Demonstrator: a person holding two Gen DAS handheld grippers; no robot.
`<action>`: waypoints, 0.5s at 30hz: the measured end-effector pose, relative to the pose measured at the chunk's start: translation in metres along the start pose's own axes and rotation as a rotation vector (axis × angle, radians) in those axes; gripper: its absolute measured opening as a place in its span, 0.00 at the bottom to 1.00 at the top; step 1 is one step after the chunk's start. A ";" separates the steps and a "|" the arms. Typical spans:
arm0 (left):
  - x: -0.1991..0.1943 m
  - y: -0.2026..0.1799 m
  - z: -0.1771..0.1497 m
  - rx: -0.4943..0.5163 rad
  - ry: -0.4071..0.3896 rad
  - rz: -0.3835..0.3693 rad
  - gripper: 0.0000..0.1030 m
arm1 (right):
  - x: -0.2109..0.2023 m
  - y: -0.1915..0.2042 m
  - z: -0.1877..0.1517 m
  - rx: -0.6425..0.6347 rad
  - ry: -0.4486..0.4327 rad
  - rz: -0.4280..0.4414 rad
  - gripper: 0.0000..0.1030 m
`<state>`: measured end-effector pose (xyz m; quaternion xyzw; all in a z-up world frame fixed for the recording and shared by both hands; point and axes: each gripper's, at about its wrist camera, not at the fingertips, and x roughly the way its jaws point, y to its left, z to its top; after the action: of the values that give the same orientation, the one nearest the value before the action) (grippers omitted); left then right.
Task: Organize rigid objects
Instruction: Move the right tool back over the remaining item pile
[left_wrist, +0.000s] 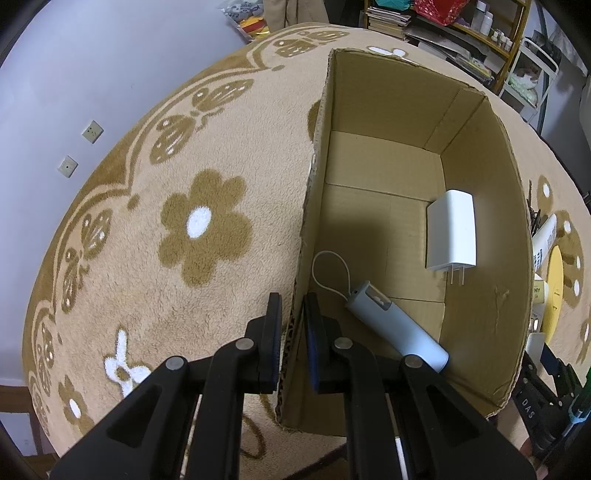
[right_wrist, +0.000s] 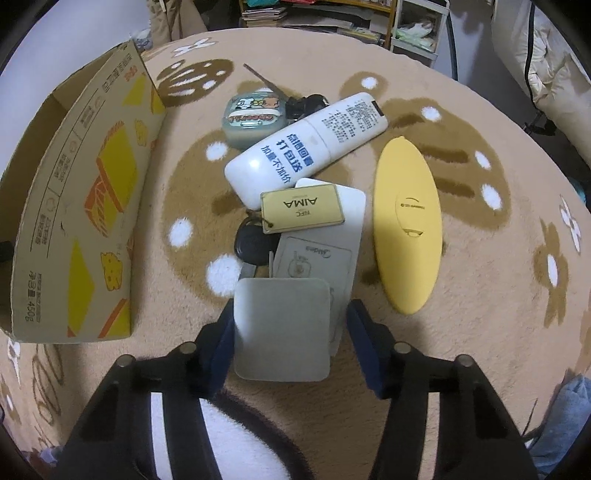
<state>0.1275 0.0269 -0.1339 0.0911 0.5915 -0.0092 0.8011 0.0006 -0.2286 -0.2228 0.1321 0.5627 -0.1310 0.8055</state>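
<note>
Your right hand-held gripper (right_wrist: 290, 345) straddles the flat grey rounded-square pad (right_wrist: 282, 328), jaws apart; stiff, light, pinch its side edges.

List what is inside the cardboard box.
Inside the cardboard box lie a white charger and a pale blue tube with a cord loop. The left gripper, clamped on the box's wall, hides the near floor.
</note>
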 end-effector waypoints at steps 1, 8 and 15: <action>0.000 0.000 0.000 0.000 0.000 0.000 0.11 | 0.000 -0.001 0.000 0.005 -0.001 0.001 0.56; 0.000 0.000 -0.001 0.003 0.002 -0.001 0.11 | 0.000 -0.007 0.002 0.041 -0.004 0.003 0.50; 0.000 -0.001 -0.001 0.002 0.002 -0.001 0.11 | -0.006 -0.013 0.004 0.051 -0.030 -0.013 0.47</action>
<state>0.1266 0.0265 -0.1344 0.0915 0.5923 -0.0102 0.8004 -0.0026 -0.2415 -0.2165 0.1468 0.5480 -0.1524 0.8093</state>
